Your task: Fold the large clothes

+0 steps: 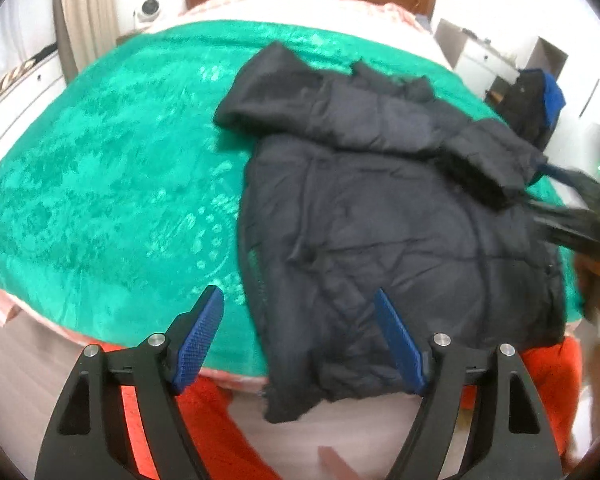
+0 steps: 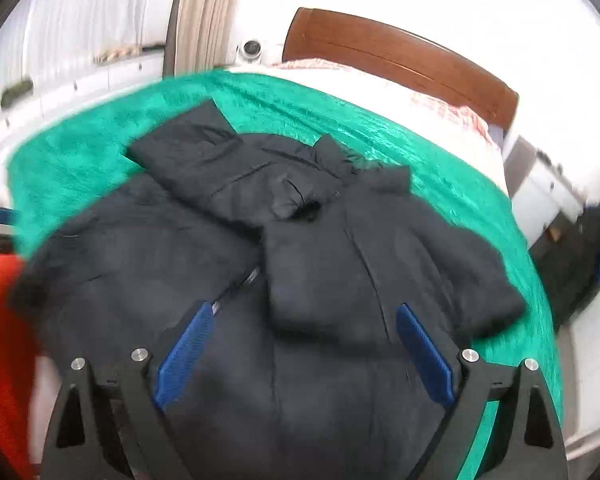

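I had the bed point(image 1: 340, 12) filling both wrist views, its brown wooden headboard point(image 2: 400, 56) at the far end and a green plush blanket point(image 1: 112, 184) spread over most of the mattress. On that blanket lay the dark navy padded jacket point(image 1: 380, 220), spread out flat, with one sleeve point(image 1: 364, 120) folded across its upper part and its lower hem hanging over the near edge of the bed. Something bright orange point(image 1: 216, 420) showed below that edge, under and beside the hem. Off to the far right, beside the bed, stood a pale cabinet point(image 2: 540, 184) with a dark bundle with a blue patch point(image 2: 596, 252) near it. My left gripper point(image 1: 300, 336) hovered at the near edge of the bed, over the jacket's left border, so that one blue finger pad point(image 1: 200, 340) sat over the green blanket and the other over the dark fabric; the fingers were spread wide and gripped nothing, though I could not tell whether they brushed the cloth. My right gripper point(image 2: 304, 352) hung over the middle of the jacket, near the folded sleeve's cuff, its pads likewise wide apart and holding nothing. In the left wrist view that gripper appeared only as a dark blur at the jacket's right edge.
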{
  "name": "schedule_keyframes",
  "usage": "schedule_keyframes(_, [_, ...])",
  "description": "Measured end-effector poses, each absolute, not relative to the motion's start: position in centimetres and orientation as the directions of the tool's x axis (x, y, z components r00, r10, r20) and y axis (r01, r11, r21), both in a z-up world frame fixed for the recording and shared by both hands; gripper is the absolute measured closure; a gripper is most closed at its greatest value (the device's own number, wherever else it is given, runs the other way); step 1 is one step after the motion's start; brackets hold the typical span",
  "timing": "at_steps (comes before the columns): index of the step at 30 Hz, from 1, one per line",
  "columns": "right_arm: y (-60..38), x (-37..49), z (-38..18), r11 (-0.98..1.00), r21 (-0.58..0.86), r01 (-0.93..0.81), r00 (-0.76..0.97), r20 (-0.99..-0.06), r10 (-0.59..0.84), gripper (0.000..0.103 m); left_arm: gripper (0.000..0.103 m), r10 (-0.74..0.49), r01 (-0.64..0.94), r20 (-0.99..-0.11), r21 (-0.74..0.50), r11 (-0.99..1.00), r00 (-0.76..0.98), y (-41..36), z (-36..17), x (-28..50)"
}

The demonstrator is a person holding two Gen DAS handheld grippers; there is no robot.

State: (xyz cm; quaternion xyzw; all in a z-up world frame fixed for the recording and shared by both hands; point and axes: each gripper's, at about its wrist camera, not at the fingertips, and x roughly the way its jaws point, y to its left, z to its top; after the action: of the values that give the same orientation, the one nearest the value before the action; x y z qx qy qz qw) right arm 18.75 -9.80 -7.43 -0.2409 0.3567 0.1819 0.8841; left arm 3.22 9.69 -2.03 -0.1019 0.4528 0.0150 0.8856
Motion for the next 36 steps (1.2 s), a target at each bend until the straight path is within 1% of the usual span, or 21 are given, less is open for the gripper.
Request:
schedule_keyframes(1, [-8.8, 20.7, -9.4, 0.813, -0.316, -0.489, 0.649, -0.755, 0.097, 0.018, 0.022, -0.059, -0.118, -0.802, -0.16, 0.98, 0.595, 9.7, -2.1, 3.0])
schedule_keyframes(2, [-8.7, 22.4, -11.0, 0.821, -0.314, -0.478, 0.611, -0.789, 0.054, 0.032, 0.022, -0.051, -0.12, -0.801, -0.152, 0.981, 0.597, 10.0, -2.4, 3.0])
schedule_keyframes(3, [-9.0, 22.8, -11.3, 0.838, -0.292, -0.462, 0.604, -0.795, 0.056, 0.053, 0.022, -0.032, -0.129, -0.804, -0.134, 0.983, 0.594, 10.3, -2.7, 2.6])
schedule_keyframes(4, [-10.2, 22.8, -10.5, 0.873, -0.251, -0.419, 0.623, -0.778, 0.075, 0.065, 0.022, -0.012, -0.139, -0.807, -0.117, 0.983, 0.59, 10.6, -2.8, 2.3])
schedule_keyframes(7, [-18.7, 20.9, -3.9, 0.972, -0.025, -0.235, 0.727, -0.669, 0.158, 0.067, 0.022, 0.047, -0.193, -0.808, -0.083, 0.978, 0.587, 13.0, -2.9, 0.9])
schedule_keyframes(9, [-25.4, 19.1, 0.2, 0.992, 0.052, -0.115, 0.798, -0.59, 0.124, 0.067, 0.022, 0.062, -0.225, -0.816, -0.084, 0.971, 0.574, 14.4, -3.7, 0.3])
schedule_keyframes(11, [-33.5, 17.1, 3.9, 0.994, 0.094, 0.046, 0.856, -0.517, 0.009, 0.067, 0.022, 0.064, -0.249, -0.827, -0.093, 0.964, 0.559, 15.4, -4.3, 0.0])
schedule_keyframes(13, [-42.2, 15.1, 6.0, 0.962, 0.107, 0.253, 0.86, -0.48, -0.173, 0.067, 0.023, 0.07, -0.254, -0.831, -0.087, 0.963, 0.552, 15.3, -4.7, 0.3])
schedule_keyframes(15, [-48.1, 14.0, 5.8, 0.916, 0.115, 0.383, 0.813, -0.514, -0.275, 0.068, 0.023, 0.066, -0.242, -0.826, -0.087, 0.966, 0.56, 14.5, -4.6, 1.0])
schedule_keyframes(18, [-55.1, 13.2, 0.4, 0.831, 0.058, 0.553, 0.652, -0.651, -0.389, 0.069, 0.023, 0.038, -0.195, -0.82, -0.09, 0.977, 0.572, 12.2, -4.3, 2.4])
schedule_keyframes(20, [-57.5, 12.2, -4.1, 0.787, 0.042, 0.615, 0.554, -0.733, -0.395, 0.07, 0.023, 0.03, -0.156, -0.823, -0.071, 0.985, 0.567, 10.8, -4.2, 3.1])
schedule_keyframes(22, [-58.7, 10.7, -8.0, 0.747, 0.076, 0.66, 0.491, -0.797, -0.353, 0.069, 0.022, 0.045, -0.109, -0.824, -0.021, 0.994, 0.564, 9.1, -3.8, 4.0])
schedule_keyframes(24, [-58.9, 8.5, -9.4, 0.712, 0.141, 0.687, 0.493, -0.811, -0.315, 0.067, 0.022, 0.069, -0.058, -0.817, 0.044, 0.997, 0.572, 7.5, -3.0, 5.0])
schedule_keyframes(25, [-58.3, 7.6, -9.5, 0.708, 0.16, 0.688, 0.506, -0.805, -0.309, 0.062, 0.021, 0.077, -0.034, -0.811, 0.07, 0.997, 0.58, 6.9, -2.6, 5.6])
schedule_keyframes(26, [-57.0, 7.2, -9.4, 0.717, 0.17, 0.676, 0.526, -0.793, -0.308, 0.058, 0.016, 0.082, -0.008, -0.802, 0.096, 0.995, 0.591, 6.3, -2.1, 6.3])
schedule_keyframes(28, [-55.0, 6.4, -8.5, 0.755, 0.205, 0.623, 0.589, -0.758, -0.28, 0.033, 0.008, 0.088, 0.046, -0.77, 0.151, 0.987, 0.632, 4.6, -0.9, 8.3])
schedule_keyframes(29, [-53.5, 5.7, -7.7, 0.772, 0.24, 0.588, 0.633, -0.731, -0.255, 0.028, 0.005, 0.08, 0.075, -0.757, 0.168, 0.983, 0.649, 3.8, -0.5, 9.1])
schedule_keyframes(30, [-51.0, 5.1, -6.7, 0.792, 0.283, 0.541, 0.684, -0.696, -0.219, 0.019, 0.004, 0.059, 0.124, -0.745, 0.188, 0.974, 0.664, 2.5, -0.1, 10.5])
schedule_keyframes(31, [-49.7, 4.3, -6.0, 0.806, 0.312, 0.503, 0.717, -0.672, -0.187, 0.014, 0.004, 0.038, 0.175, -0.74, 0.208, 0.962, 0.672, 1.2, 0.1, 11.9])
schedule_keyframes(33, [-45.5, 2.4, -4.6, 0.845, 0.363, 0.394, 0.782, -0.616, -0.1, 0.012, 0.004, 0.022, 0.256, -0.723, 0.273, 0.927, 0.691, -1.8, -0.2, 14.5])
schedule_keyframes(36, [-37.7, 1.4, -5.5, 0.882, 0.392, 0.26, 0.822, -0.569, 0.01, 0.012, 0.003, 0.01, 0.356, -0.7, 0.376, 0.855, 0.714, -6.5, -2.1, 18.6])
